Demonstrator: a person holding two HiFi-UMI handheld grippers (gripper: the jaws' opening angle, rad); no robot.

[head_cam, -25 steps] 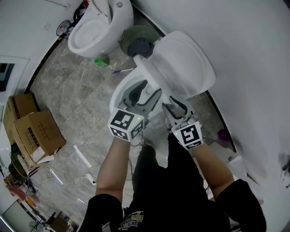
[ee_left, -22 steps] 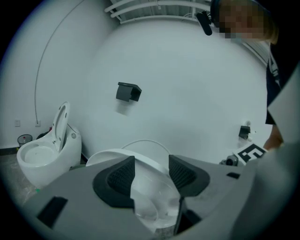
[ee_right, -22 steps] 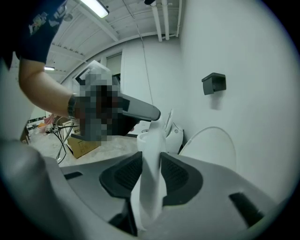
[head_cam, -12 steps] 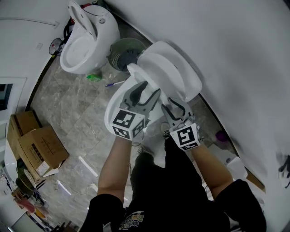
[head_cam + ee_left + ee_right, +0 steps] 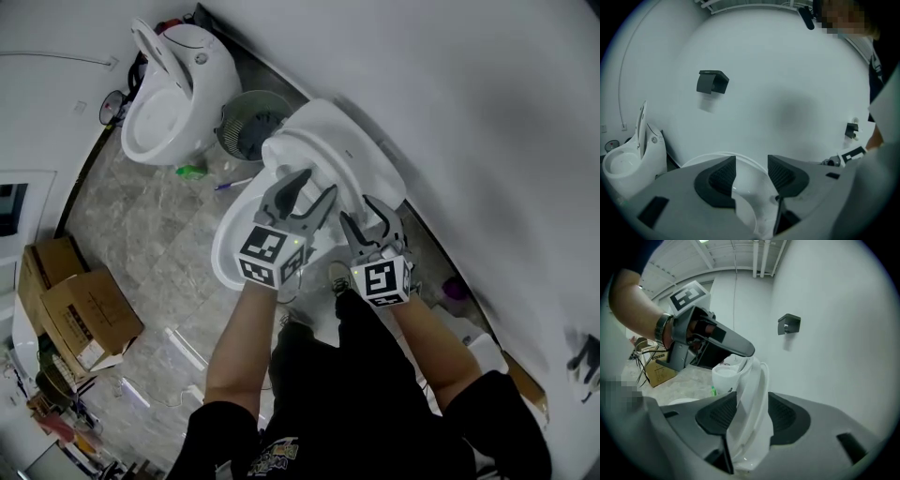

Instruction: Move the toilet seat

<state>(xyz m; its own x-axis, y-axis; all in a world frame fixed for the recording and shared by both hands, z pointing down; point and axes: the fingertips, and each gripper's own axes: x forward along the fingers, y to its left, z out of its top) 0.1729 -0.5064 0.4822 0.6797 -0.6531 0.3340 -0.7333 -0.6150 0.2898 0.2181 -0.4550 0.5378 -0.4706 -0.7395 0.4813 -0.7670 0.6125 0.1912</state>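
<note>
The white toilet seat stands raised on edge with its lid, tilted back toward the wall above the bowl. My right gripper is at the seat's near edge. In the right gripper view the seat's rim runs between the jaws of this gripper, which are opening and no longer clamp it. My left gripper hovers open over the bowl just left of the seat. Through the left gripper's jaws only the white lid shows beyond them, nothing between them.
A second toilet stands at the back left, with a round grey fan and a green bottle on the floor between the two. Cardboard boxes sit at the left. A black bracket is fixed to the wall.
The seat and lid have swung up closer to the wall. Both grippers followed them up, and the right gripper's jaws have widened around the seat's edge.
</note>
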